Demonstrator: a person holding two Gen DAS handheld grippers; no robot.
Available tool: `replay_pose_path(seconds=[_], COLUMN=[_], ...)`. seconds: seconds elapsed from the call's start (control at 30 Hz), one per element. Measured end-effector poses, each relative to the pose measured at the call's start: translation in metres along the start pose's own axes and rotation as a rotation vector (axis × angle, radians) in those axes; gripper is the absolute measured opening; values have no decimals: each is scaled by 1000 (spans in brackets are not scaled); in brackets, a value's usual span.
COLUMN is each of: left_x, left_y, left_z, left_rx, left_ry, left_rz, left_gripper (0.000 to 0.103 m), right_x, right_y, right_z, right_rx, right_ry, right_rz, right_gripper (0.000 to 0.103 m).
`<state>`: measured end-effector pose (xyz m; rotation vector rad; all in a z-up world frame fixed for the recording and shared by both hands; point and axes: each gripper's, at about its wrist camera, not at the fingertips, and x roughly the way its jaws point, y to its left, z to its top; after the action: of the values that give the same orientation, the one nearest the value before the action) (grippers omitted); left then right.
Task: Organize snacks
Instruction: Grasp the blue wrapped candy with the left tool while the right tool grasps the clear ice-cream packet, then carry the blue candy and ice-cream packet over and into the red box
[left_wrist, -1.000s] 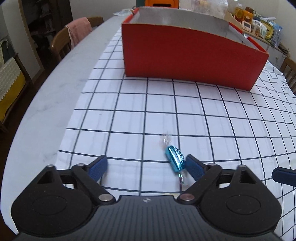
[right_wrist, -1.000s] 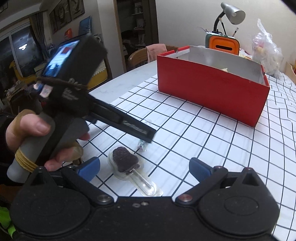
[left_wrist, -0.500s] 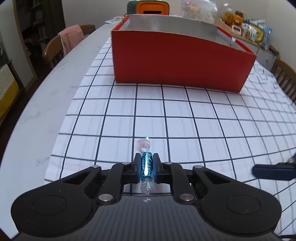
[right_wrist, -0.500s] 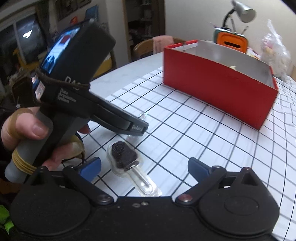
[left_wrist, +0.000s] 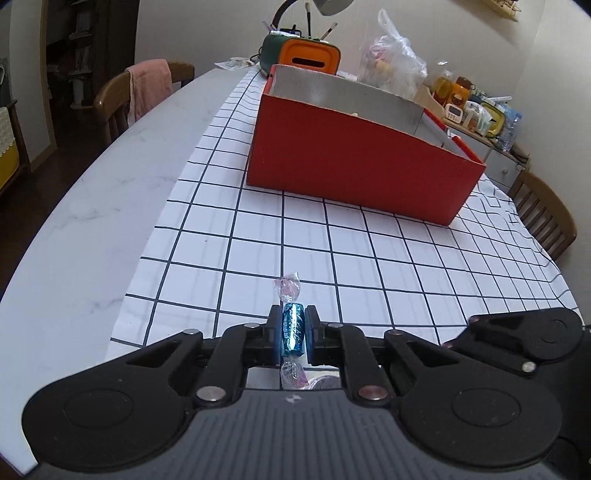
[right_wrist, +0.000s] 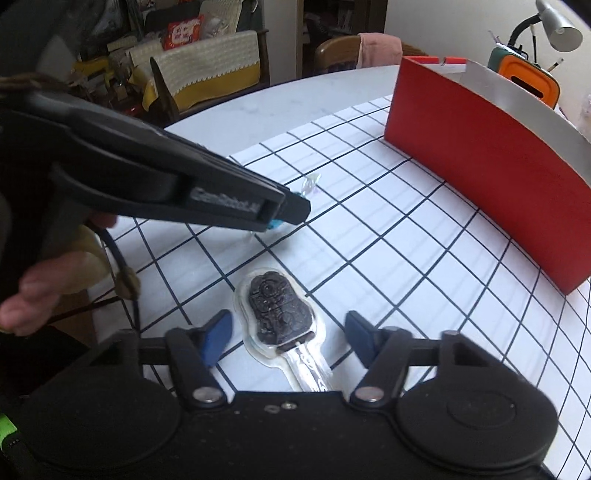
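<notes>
Gridded tablecloth: left hand-held gripper pinches blue candy, lettering unreadable.

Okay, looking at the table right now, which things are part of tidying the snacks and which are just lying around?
Part of the job:
- blue wrapped candy, clamped in the left gripper
- chocolate lollipop in clear wrap, between the right gripper jaws, which have just been closing and are not yet touching it
- red box

Just lying about:
- orange container
- desk lamp
- plastic bag
- pink cloth on a chair
</notes>
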<state>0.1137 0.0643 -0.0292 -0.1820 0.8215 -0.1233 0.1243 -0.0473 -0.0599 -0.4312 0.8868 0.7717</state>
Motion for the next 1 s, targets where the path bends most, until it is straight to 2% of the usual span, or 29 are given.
replay_pose_path(seconds=[0.2,0.27,0.47,1.0], left_x=[3,2,2,-11], left_y=[3,3,1,-29], left_z=[-2,-2,-2,17], left_rx=[-11,-10,-5,77], left_ry=[7,6,5,-39], left_rz=[-15,-14,-1,37], left_gripper=[12,12,12,12], right_x=[3,3,0,-44], right_y=[4,5,0,-44], right_z=[1,1,-2,-14], right_rx=[-10,-7,41,212], right_ry=[6,-7,-31,-209], right_rz=[-7,-4,-15,-67], right_gripper=[49,42,40,40])
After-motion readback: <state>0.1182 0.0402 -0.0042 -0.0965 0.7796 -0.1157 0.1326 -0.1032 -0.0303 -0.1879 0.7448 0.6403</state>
